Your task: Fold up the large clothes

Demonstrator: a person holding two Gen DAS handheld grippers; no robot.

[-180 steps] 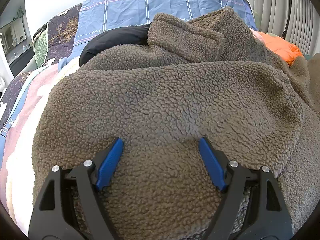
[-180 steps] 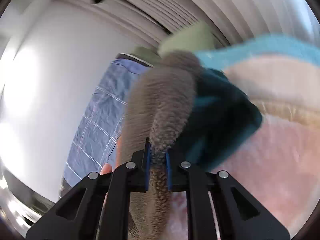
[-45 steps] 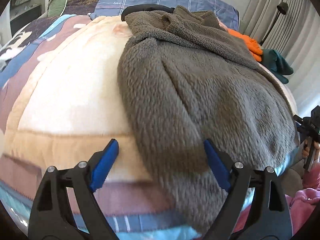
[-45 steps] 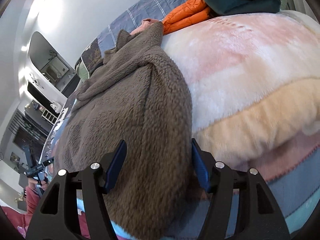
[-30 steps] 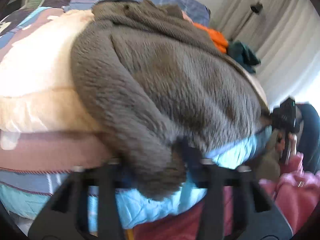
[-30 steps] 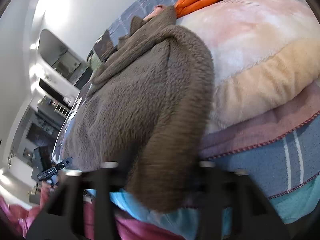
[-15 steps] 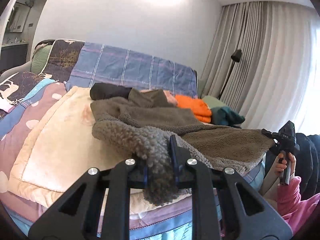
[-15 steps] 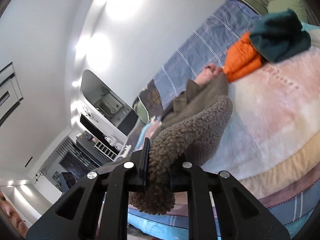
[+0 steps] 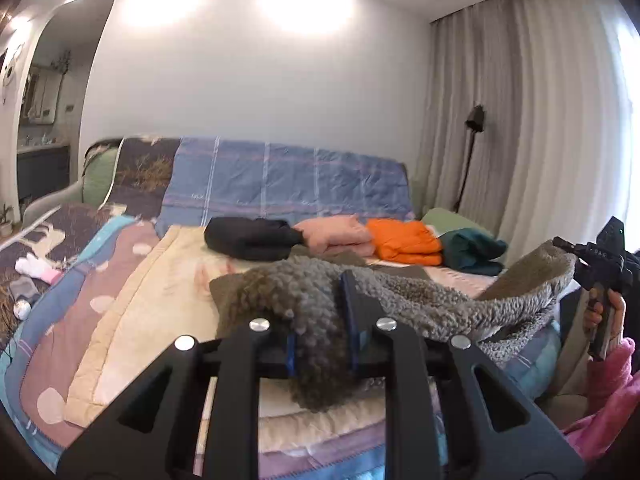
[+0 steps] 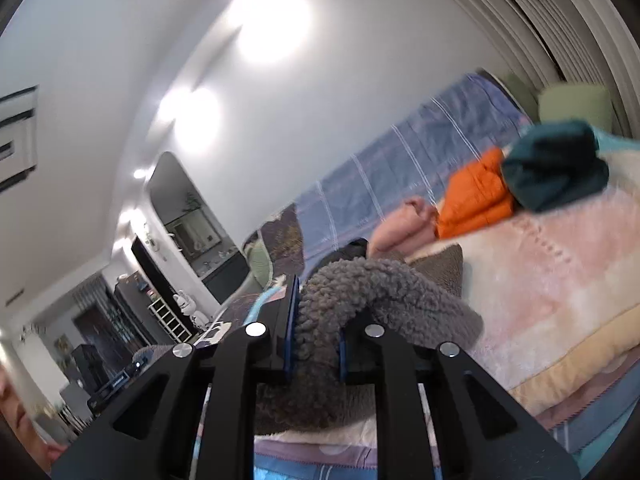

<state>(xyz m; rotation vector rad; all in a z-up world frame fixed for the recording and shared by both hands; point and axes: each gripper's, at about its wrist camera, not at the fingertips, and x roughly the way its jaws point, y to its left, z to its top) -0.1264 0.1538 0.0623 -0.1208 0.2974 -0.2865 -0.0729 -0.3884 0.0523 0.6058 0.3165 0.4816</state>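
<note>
Both grippers, left [image 9: 318,334] and right [image 10: 314,334], clamp fleece [image 9: 404,300] hem corners, frame centre. Thick, soft, heavyish; grip bunched edge deep, it'll sag.

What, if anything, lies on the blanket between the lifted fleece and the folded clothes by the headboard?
Nothing visible. Both the left gripper and the right gripper are shut on the fleece, and the blanket ahead is bare up to the folded clothes.
</note>
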